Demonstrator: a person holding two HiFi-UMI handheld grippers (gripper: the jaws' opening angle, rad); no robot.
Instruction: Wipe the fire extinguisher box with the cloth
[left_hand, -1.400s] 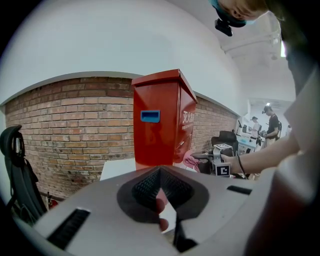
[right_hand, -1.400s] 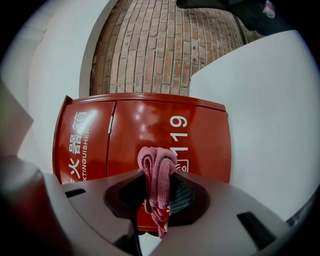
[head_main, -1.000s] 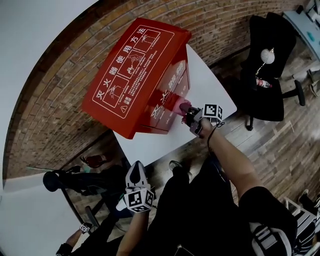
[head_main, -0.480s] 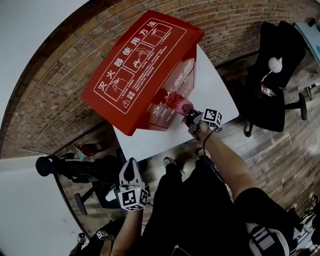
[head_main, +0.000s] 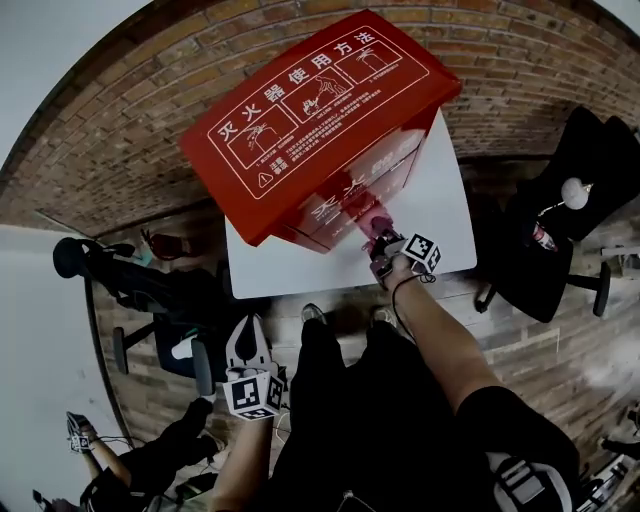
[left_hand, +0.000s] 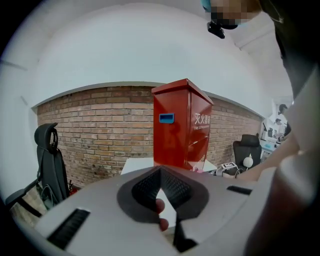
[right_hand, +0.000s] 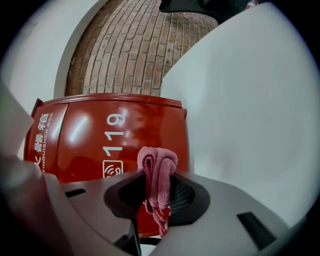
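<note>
**Head view:** the red fire extinguisher box (head_main: 320, 110) stands on a white table (head_main: 445, 215). The right gripper (head_main: 380, 248) holds a pink cloth (head_main: 374, 222) at the box's lower front face. The left gripper (head_main: 250, 350) is low, well apart from the table.

**Left gripper view:** jaw tips meet — nothing between them.

**Right gripper view:** jaws clamped on the folded cloth — box front just beyond.

Fire extinguisher box (head_main: 320, 110) takes most of table (head_main: 445, 215); brick wall (head_main: 130, 150) close behind. Bare strip open at front and right edges. Black chair (head_main: 560, 250) right, second chair (head_main: 150, 292) left, flanking approach.
</note>
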